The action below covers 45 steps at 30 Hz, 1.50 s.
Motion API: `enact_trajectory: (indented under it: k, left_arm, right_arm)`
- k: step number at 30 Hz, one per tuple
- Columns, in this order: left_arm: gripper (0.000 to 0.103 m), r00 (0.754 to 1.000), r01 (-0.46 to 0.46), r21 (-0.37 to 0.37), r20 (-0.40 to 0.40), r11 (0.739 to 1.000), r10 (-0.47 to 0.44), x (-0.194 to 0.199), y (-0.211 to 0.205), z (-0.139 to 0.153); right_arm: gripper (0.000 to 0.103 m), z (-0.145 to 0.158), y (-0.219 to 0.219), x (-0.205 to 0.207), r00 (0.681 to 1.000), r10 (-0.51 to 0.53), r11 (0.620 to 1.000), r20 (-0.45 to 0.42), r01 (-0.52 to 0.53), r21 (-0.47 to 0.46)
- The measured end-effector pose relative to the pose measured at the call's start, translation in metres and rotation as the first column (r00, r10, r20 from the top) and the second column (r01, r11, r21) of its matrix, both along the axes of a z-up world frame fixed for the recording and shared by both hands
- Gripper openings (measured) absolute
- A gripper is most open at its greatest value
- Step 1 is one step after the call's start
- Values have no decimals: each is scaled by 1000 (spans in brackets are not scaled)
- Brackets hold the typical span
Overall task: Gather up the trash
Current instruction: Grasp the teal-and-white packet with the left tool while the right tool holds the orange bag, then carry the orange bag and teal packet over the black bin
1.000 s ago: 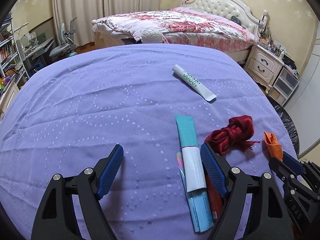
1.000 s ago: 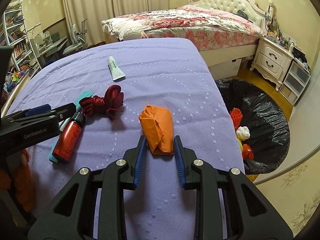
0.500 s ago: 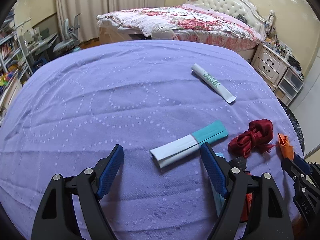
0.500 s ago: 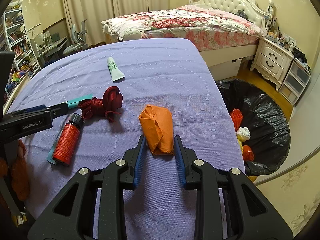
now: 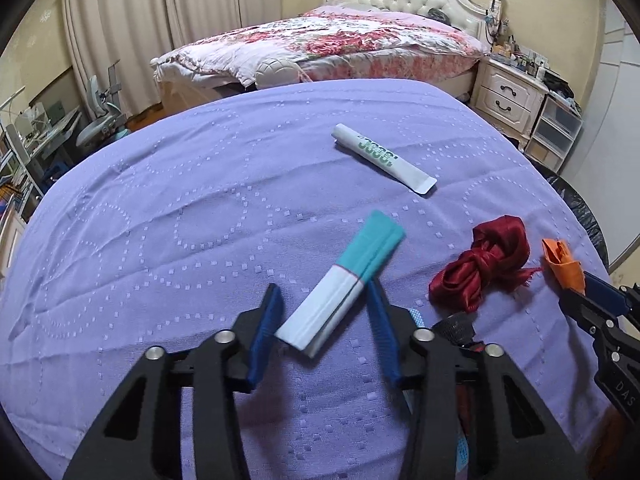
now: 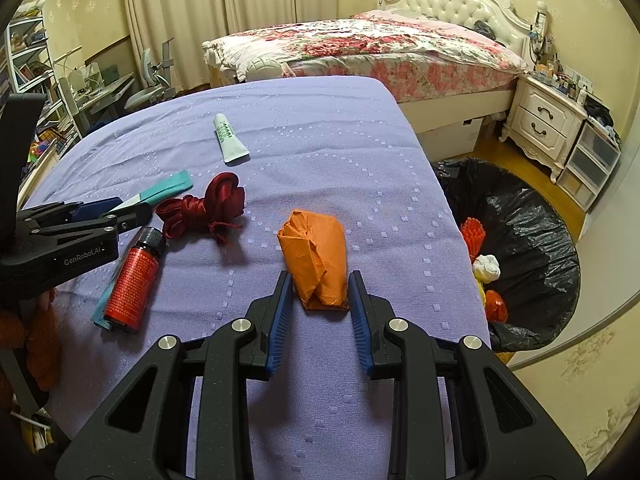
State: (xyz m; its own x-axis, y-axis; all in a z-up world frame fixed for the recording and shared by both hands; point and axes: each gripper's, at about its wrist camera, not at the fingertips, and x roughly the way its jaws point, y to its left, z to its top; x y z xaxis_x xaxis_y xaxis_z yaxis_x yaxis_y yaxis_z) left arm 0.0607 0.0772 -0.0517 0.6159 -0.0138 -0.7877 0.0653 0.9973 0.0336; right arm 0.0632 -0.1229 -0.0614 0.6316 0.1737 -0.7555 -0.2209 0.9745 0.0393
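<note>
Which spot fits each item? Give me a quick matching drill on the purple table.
Things:
1. crumpled orange paper wad
2. teal-and-white flat packet
3. small red bottle with black cap
4. white tube with green print

Places:
A. between the left gripper fingers
B. alone at the far side
C. between the right gripper fingers
D. beside the dark red ribbon

Pairs: 1-C, 2-A, 3-D, 4-B

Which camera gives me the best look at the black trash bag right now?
The right wrist view. The black trash bag sits open on the floor beside the purple-covered table, with discarded items visible inside. The left wrist view catches only a dark sliver of it past the table's right edge.
</note>
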Motion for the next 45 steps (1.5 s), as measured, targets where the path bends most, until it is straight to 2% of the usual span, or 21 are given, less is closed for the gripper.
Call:
enact_trajectory:
  k: [3, 5, 13, 16, 18, 22, 23, 26, 28, 35, 45]
  left_arm:
    - [23, 1000, -6, 14, 9, 1000, 6, -2, 0, 0]
    - [19, 1000, -12, 13, 13, 1000, 12, -2, 1, 0]
    - [19, 1000, -32, -43, 0, 999, 32, -11, 13, 3]
    - [28, 999, -46, -55, -2, 997, 46, -8, 14, 3]
    - [47, 998, -59, -57, 1, 997, 59, -4, 14, 4]
    - [49, 998, -66, -63, -12, 996, 66, 4, 14, 1]
    - [45, 998, -68, -60, -6, 996, 68, 4, 14, 1]
    - [25, 998, -67, -42, 5, 997, 67, 3, 15, 1]
    - [19, 998, -67, -38, 11, 997, 68, 2, 16, 1]
    - [15, 997, -73, -68, 32, 995, 75, -7, 21, 5]
    - [15, 989, -44, -120, 133, 992, 60, -26, 9, 37]
  right_arm:
    - [28, 0, 0, 0, 1000, 0, 1000, 0, 0, -1]
    - [29, 0, 0, 0, 1000, 0, 1000, 1, 0, -2]
    - [29, 0, 0, 0, 1000, 0, 1000, 1, 0, -3]
    - [29, 0, 0, 0, 1000, -1, 1000, 1, 1, -2]
    - [29, 0, 0, 0, 1000, 0, 1000, 0, 0, -3]
    - [29, 0, 1, 0, 1000, -1, 1000, 0, 1, -2]
    - [29, 0, 1, 0, 1000, 0, 1000, 0, 0, -3]
    - [29, 0, 1, 0, 1000, 0, 1000, 1, 0, -3]
    - [28, 0, 1, 0, 1000, -1, 1000, 1, 1, -3]
    - [27, 1, -2, 3, 1000, -11, 1000, 1, 11, 4]
    - [25, 15, -11, 2, 998, -40, 999, 42, 39, 20]
